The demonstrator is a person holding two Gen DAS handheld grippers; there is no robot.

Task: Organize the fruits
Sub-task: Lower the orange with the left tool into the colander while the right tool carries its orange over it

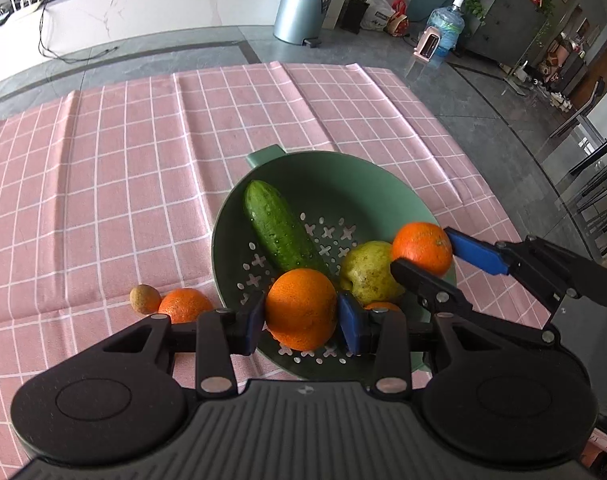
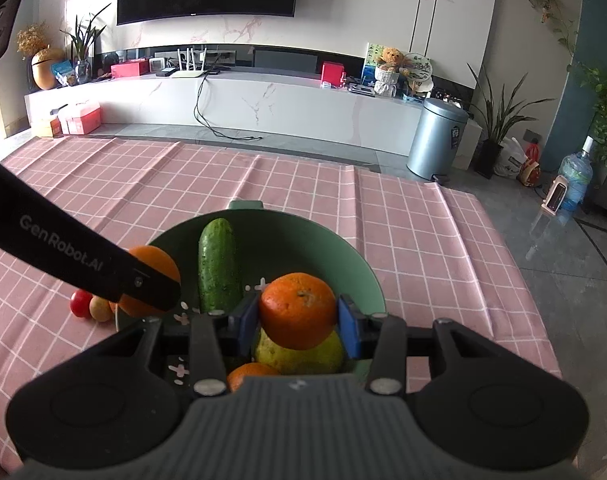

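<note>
My left gripper (image 1: pixel 301 316) is shut on an orange (image 1: pixel 301 308) over the near side of the green colander (image 1: pixel 343 176). My right gripper (image 2: pixel 298 316) is shut on a second orange (image 2: pixel 298 310) above the colander (image 2: pixel 323 248), over a yellow-green pear (image 2: pixel 303 356). In the left wrist view that second orange (image 1: pixel 423 248) hangs at the colander's right side. Inside lie a cucumber (image 1: pixel 279 228), the pear (image 1: pixel 367 272) and another orange (image 2: pixel 247 374). On the cloth left of the colander sit one more orange (image 1: pixel 185 304), a small brown fruit (image 1: pixel 144 299) and a red tomato (image 2: pixel 81 304).
A pink checked cloth (image 1: pixel 123 160) covers the table, with creases across it. The table's right edge (image 1: pixel 483 184) drops to a grey floor. A metal bin (image 2: pixel 437 136) and a water bottle (image 2: pixel 575 176) stand on the floor beyond.
</note>
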